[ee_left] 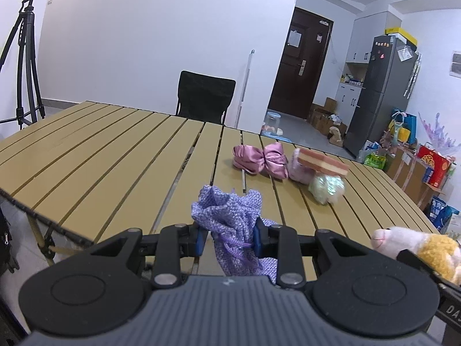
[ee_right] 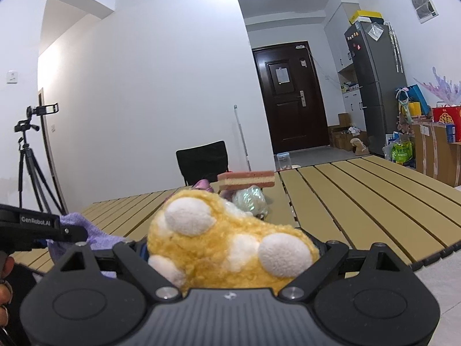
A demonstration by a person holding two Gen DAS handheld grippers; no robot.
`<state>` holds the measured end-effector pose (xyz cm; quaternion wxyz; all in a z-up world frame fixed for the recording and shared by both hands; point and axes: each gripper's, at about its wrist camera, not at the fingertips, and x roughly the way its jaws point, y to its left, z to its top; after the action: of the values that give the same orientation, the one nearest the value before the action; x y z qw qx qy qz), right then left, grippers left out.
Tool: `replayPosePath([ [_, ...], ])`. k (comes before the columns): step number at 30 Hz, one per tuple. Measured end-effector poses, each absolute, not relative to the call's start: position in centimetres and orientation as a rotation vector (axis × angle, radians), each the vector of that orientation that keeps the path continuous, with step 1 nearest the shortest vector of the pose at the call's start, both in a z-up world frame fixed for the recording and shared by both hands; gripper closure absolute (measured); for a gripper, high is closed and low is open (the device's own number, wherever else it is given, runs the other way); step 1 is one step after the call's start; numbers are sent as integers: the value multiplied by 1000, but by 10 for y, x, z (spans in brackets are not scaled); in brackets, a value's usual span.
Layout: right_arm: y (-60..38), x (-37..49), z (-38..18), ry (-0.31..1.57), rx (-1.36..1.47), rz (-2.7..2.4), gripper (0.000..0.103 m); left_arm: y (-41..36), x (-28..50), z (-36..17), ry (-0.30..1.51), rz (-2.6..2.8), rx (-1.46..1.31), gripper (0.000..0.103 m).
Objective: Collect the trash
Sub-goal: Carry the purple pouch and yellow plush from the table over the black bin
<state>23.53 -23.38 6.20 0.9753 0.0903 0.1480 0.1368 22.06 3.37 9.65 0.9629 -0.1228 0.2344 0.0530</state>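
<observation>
My left gripper [ee_left: 229, 238] is shut on a purple woven drawstring pouch [ee_left: 230, 219], pinched at its neck between the blue pads and lifted above the near edge of the slatted table [ee_left: 100, 155]. My right gripper [ee_right: 230, 250] is shut on a yellow and white plush toy [ee_right: 227, 239] that fills the space between its wide-set fingers; the same plush toy [ee_left: 415, 245] shows at the right edge of the left wrist view. Further along the table lie a pink satin bow [ee_left: 260, 160], a pink-and-tan sponge [ee_left: 322, 163] resting on a pale pink item, and a shiny crumpled wrapper [ee_left: 327, 189].
A black chair [ee_left: 204, 98] stands behind the table's far edge. A camera tripod [ee_left: 24, 57] is at the left wall. A fridge [ee_left: 380, 92], boxes and bags crowd the right side of the room. A hand [ee_right: 4, 282] holds the left gripper at the left edge.
</observation>
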Motion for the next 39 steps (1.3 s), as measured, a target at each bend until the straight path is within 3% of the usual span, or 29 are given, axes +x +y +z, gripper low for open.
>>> replayPosePath([
  [20, -211, 122, 27, 435, 79, 370, 12, 3, 114, 50, 602, 73, -108, 72],
  [39, -192, 72, -26, 636, -27, 406, 12, -1, 76, -16, 770, 121, 1, 72],
])
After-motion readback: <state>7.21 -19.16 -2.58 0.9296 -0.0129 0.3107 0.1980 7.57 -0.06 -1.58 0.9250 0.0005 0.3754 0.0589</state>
